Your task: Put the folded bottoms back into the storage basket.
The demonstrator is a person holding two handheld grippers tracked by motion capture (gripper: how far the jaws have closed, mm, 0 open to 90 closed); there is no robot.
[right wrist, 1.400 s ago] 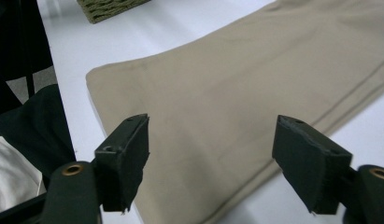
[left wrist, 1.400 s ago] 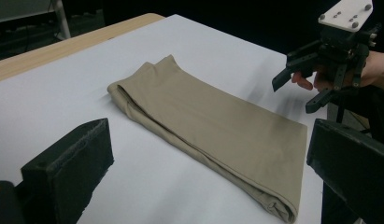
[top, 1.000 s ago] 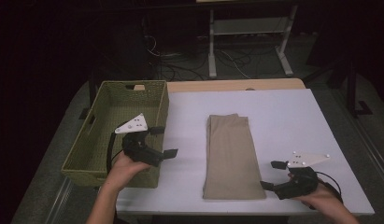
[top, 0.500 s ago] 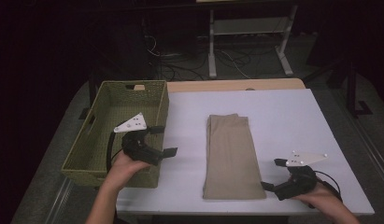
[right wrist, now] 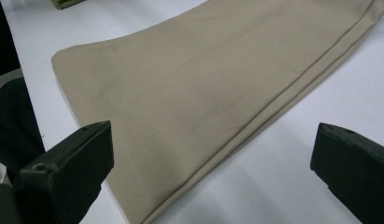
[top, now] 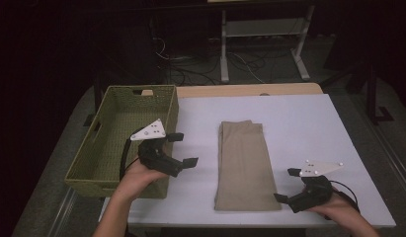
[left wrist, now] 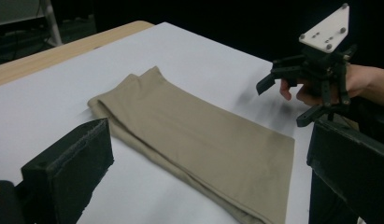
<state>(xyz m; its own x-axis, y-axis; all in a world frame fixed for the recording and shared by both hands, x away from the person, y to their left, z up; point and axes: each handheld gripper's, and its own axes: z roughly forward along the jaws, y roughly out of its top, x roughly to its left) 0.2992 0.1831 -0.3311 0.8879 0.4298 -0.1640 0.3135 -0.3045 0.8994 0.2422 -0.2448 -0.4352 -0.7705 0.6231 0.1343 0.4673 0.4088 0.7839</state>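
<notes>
The landmark is the folded tan cloth (top: 246,165), which lies flat on the white table (top: 299,128), its long axis running from the person's edge toward the far edge. It rests near the middle of the table, and its near short end lies close to the table's front edge.

Left gripper (top: 182,149): held in the person's left hand (top: 136,175), to the left of the cloth and apart from it, above the strip of table between the cloth and the green woven basket (top: 99,148). Its jaws stand wide apart and hold nothing. In the left gripper view the cloth (left wrist: 194,140) lies ahead between the two black jaws, untouched.

Right gripper (top: 284,185): held in the person's right hand (top: 339,210), just beside the cloth's near right corner, jaws pointing toward it. The jaws are spread wide and empty. In the right gripper view the cloth (right wrist: 203,88) lies between and beyond the jaws, layered fold edge visible along one long side; no contact is visible.

The basket stands left of the cloth, at the table's left edge. The right gripper (left wrist: 305,88) also appears beyond the cloth in the left gripper view.
</notes>
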